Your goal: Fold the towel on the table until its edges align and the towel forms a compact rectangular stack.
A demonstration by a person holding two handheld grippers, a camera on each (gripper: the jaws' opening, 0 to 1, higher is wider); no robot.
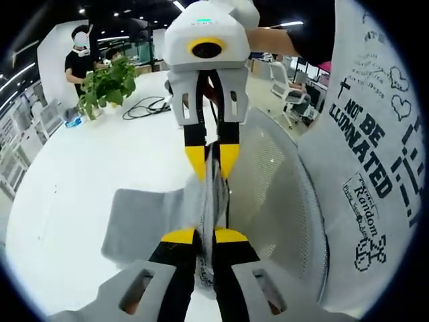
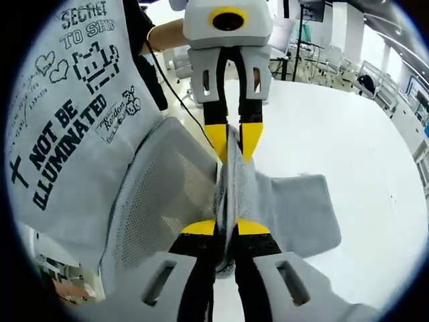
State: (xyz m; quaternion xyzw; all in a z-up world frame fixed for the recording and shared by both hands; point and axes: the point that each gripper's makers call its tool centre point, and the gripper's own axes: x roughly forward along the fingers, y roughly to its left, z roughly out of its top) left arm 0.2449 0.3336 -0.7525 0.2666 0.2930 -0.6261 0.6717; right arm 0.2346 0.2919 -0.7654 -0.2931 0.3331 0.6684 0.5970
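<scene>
L hand-held gripper (image 1: 204, 236) is closed tight on the towel (image 1: 144, 218), yellow tips pinching a bunched vertical ridge of grey cloth w/ no gap between them. Facing it in the left gripper view, the R hand-held gripper (image 1: 212, 161) comes in from above, jaws also clamped on the same ridge, so both grip one raised fold from opposite ends, tips near each other. Rest of towel hangs down & spreads flat on the white tabletop (image 1: 60, 201), one flap lying out to the L side of that view. In the right gripper view the R gripper's own yellow tips (image 2: 226, 228) are shut on the cloth, the L one (image 2: 233, 141) opposite, the towel's flat part (image 2: 301, 208) spread to the R on the tabletop (image 2: 362, 154). A grey mesh chair back (image 1: 275, 188) stands just beside the towel; next to it a person's grey printed shirt (image 1: 372, 134), also seen at (image 2: 60, 114). Far side of the tabletop: potted plant (image 1: 107, 84), black cable (image 1: 147, 106), another person (image 1: 80, 57) standing behind the plant.
</scene>
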